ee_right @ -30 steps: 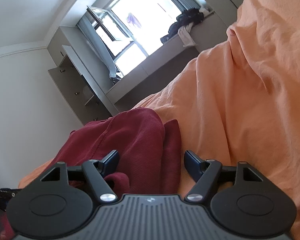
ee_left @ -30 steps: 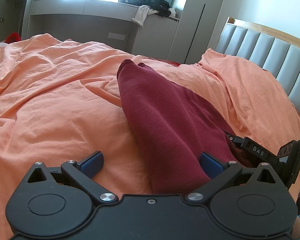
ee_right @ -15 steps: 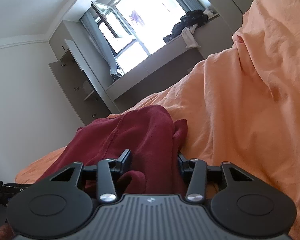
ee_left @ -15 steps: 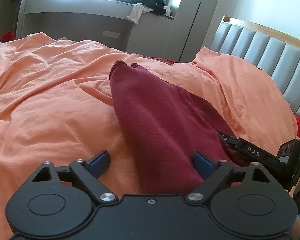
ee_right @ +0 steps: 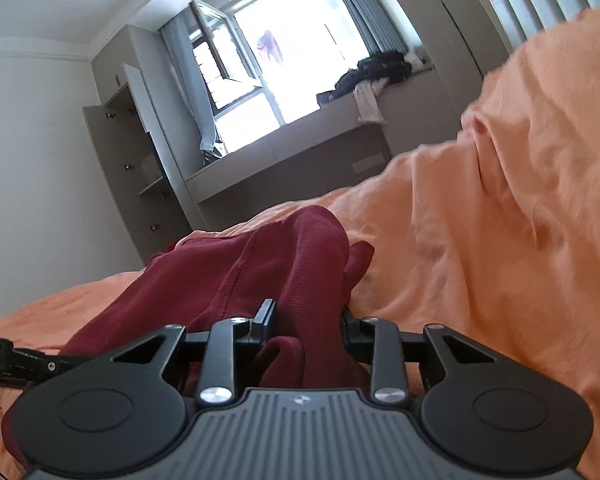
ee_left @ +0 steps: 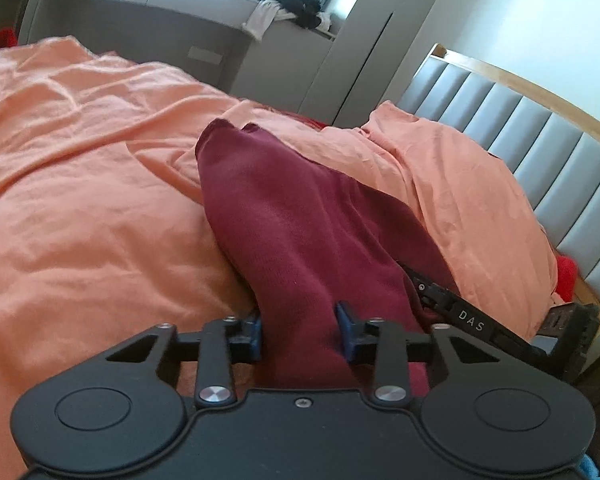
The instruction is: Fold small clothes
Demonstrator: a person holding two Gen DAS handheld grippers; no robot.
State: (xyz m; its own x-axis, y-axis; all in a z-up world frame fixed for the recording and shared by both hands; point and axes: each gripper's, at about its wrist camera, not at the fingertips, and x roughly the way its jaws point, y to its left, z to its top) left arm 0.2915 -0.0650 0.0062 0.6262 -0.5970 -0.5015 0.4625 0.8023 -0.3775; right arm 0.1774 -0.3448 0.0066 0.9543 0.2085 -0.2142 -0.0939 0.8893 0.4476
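The garment (ee_left: 300, 224) is lying on the bed, a dark maroon knit with a fine ribbed weave, soft and thick. From the left claw (ee_left: 299, 334) it is stretching away as a long tapering band, ending far ahead in two small rounded corners. Its near end is sitting bunched between the blue pads (ee_left: 256, 334), which have just been closing and are now pressing on the cloth from both sides: the left claw is grasping the garment.

The right claw (ee_right: 306, 326) has also just been closing, and it is clenching another gathered part of the same garment (ee_right: 284, 264). Here the cloth is rising ahead of the claw in a humped fold, with a stitched seam running along it left of the claw's centre.

The sheet (ee_left: 100, 200) under the garment is salmon-orange, thin, matte and heavily creased, spreading left and far ahead of the left claw. To that claw's right it is mounding into a puffy heap against a headboard (ee_left: 540, 148) of grey padded vertical panels with a wooden rim.

The left view is showing the right gripper's black body, lettered DAS, at its lower right. Only the right view is showing the window (ee_right: 268, 68), with grey curtains beside it, and an open cabinet (ee_right: 136, 168). Both are showing a ledge (ee_right: 300, 140) far ahead with dark clothes (ee_right: 376, 68) heaped on it.
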